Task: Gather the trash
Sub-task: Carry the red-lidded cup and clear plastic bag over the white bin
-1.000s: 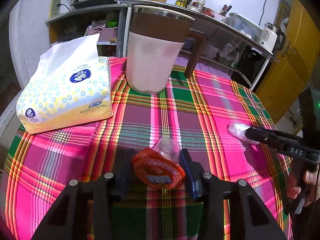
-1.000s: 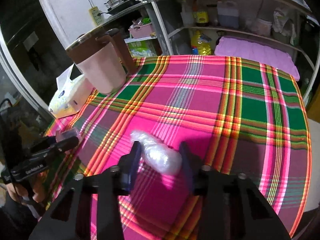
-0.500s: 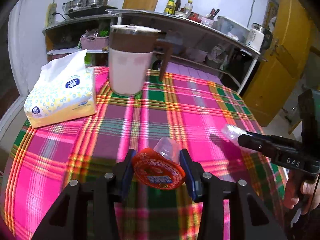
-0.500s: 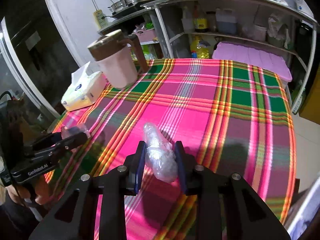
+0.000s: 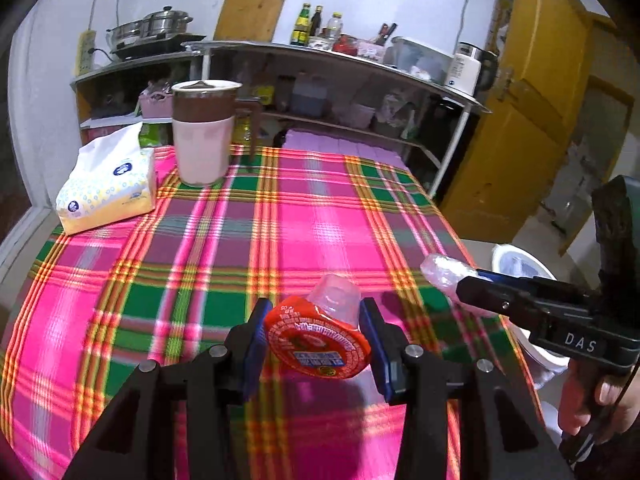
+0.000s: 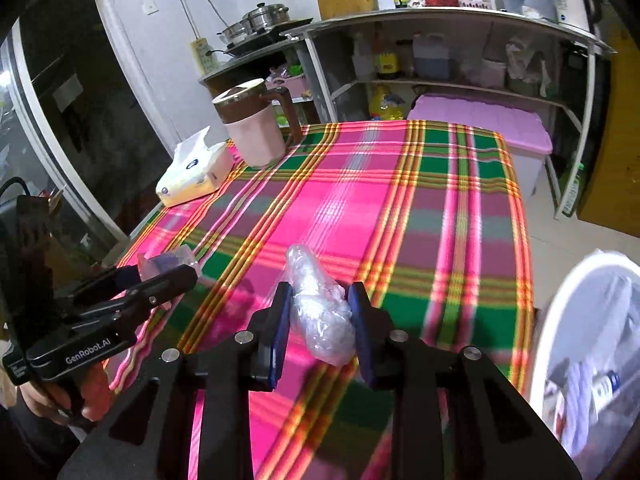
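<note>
Both grippers carry trash above the plaid bench.

The left gripper (image 5: 316, 336) has its jaws clamped on a red-lidded cup (image 5: 320, 340); the right gripper (image 6: 320, 320) pinches a plastic wad (image 6: 320, 312) between its jaws, near the white bin (image 6: 560, 320) at the bench (image 6: 400, 208) edge.

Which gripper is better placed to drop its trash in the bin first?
Right. The right gripper, holding the plastic wrap, is beside the white bin; the left gripper with its jelly cup is farther away.
</note>
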{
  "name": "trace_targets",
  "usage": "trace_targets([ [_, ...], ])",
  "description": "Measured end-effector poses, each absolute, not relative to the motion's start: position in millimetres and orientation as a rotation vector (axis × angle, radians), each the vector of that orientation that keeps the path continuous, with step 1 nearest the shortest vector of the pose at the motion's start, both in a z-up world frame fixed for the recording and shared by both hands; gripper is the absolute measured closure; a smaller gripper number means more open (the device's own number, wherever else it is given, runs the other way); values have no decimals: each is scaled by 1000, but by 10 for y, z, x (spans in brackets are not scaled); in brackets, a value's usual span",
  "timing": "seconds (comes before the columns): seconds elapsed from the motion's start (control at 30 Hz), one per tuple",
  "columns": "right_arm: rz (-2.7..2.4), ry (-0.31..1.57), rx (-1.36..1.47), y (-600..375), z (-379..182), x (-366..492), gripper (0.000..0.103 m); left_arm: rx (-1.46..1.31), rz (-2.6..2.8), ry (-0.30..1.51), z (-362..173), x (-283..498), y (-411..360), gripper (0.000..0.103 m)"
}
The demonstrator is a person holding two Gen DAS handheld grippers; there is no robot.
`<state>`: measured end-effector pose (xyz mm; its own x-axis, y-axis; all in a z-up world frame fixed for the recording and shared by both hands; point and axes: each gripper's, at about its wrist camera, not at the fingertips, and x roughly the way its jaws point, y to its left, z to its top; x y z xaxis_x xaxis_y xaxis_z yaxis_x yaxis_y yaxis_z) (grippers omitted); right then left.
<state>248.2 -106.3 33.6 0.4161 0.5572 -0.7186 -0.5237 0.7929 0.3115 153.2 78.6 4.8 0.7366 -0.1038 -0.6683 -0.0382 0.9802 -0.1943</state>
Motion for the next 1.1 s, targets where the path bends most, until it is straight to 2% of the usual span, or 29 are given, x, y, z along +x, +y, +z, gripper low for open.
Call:
trace_targets([
  [0.53,625,862,106,-1635,547,1810,73,-168,-128,718,205,993,133,58],
  [1.1,540,856,157,-2076,514,1743,73,-151,-189,732,182,1103,-199,58],
])
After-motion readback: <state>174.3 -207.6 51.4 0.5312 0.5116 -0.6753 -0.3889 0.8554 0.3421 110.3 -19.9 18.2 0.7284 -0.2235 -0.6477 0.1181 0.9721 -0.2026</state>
